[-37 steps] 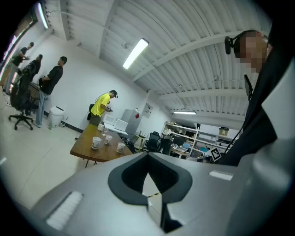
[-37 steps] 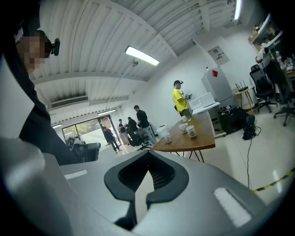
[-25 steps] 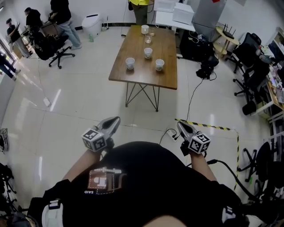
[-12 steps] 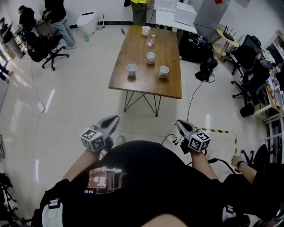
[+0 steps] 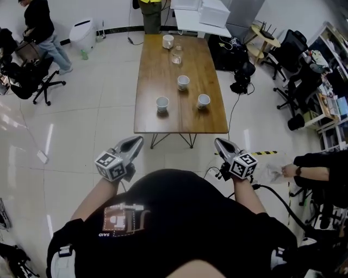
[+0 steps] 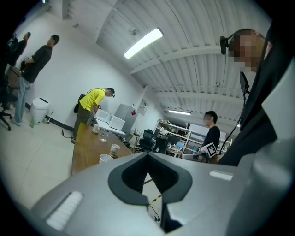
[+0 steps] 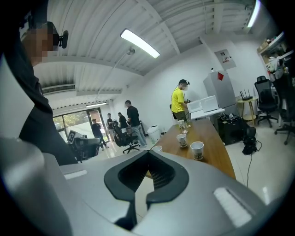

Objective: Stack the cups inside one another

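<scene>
The wooden desk (image 5: 147,122) stood lengthwise ahead of the person, its near edge just beyond both grippers. Three white cups stood upright on its near half, each apart from the others. The left cup (image 5: 162,103) and the right cup (image 5: 203,100) sat side by side towards the near edge. The middle cup (image 5: 183,82) was set further back between them. None sat inside another.

Near the far edge stood a white mug (image 5: 168,41), with a clear glass (image 5: 176,56) just in front of it. A person in a yellow top (image 5: 151,7) stood at that far edge.

The left gripper (image 5: 137,141) and the right gripper (image 5: 218,143) were held in front of the person's body, over the tiled floor (image 5: 81,130) and short of the desk. Each pointed towards the desk. The left gripper's jaws were together, tip touching tip, and empty. The right gripper's jaws were likewise closed tip to tip on nothing, with the cups well beyond them.
</scene>
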Action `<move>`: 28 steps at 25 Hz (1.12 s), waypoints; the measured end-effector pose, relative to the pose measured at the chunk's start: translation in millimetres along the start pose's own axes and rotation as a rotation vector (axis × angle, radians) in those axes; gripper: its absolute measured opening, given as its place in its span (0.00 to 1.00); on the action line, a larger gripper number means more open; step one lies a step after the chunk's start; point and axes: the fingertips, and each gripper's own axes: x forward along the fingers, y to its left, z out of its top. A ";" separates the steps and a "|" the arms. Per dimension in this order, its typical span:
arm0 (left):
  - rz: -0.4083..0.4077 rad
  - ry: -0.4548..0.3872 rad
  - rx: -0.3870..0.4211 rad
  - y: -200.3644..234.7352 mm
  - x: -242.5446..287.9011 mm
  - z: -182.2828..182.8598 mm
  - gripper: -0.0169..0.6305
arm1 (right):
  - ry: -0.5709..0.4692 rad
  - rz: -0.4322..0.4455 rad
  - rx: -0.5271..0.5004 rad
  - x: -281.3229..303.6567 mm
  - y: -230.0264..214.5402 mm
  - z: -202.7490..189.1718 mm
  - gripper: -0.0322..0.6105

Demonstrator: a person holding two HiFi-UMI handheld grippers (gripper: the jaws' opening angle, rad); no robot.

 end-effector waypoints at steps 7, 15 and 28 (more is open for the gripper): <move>0.020 0.015 -0.016 38.5 41.6 3.9 0.02 | 0.032 -0.016 -0.021 36.8 -45.6 14.0 0.07; 0.178 -0.015 0.015 43.9 121.3 20.2 0.02 | 0.095 0.129 -0.094 95.0 -145.2 39.8 0.11; 0.309 -0.014 -0.023 62.1 177.9 24.9 0.02 | 0.310 0.340 -0.432 183.1 -183.7 30.5 0.22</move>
